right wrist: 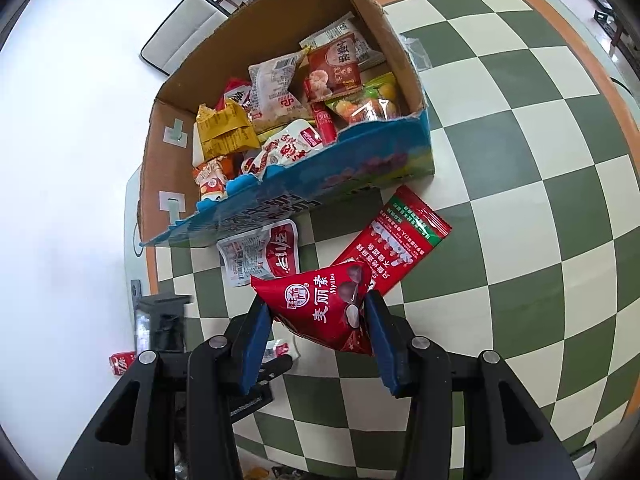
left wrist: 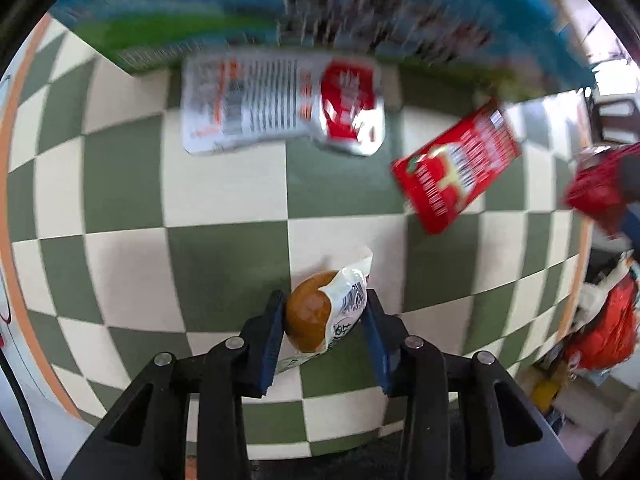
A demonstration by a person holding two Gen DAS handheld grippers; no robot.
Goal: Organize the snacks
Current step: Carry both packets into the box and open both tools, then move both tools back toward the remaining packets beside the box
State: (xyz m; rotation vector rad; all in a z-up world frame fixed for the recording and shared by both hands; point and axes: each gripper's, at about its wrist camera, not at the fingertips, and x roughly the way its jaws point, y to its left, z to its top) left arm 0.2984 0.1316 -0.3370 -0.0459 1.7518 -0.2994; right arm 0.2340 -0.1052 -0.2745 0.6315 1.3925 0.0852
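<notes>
My left gripper point(left wrist: 326, 312) is shut on a small wrapped brown bun point(left wrist: 320, 316) and holds it above the checkered table. My right gripper point(right wrist: 318, 312) is shut on a red Mylikes chocolate bag point(right wrist: 324, 304), lifted over the table. A cardboard box point(right wrist: 280, 208) with blue printed sides holds several snack packs point(right wrist: 276, 88). A silver-and-red pouch point(left wrist: 280, 100) point(right wrist: 260, 254) and a flat red packet point(left wrist: 456, 168) point(right wrist: 394, 240) lie on the table beside the box.
The green-and-cream checkered tablecloth point(right wrist: 520, 200) has an orange border. The box's blue wall point(left wrist: 200, 12) fills the far side of the left view. A white chair point(right wrist: 180, 36) stands behind the box. A small red carton point(right wrist: 122, 362) lies on the floor.
</notes>
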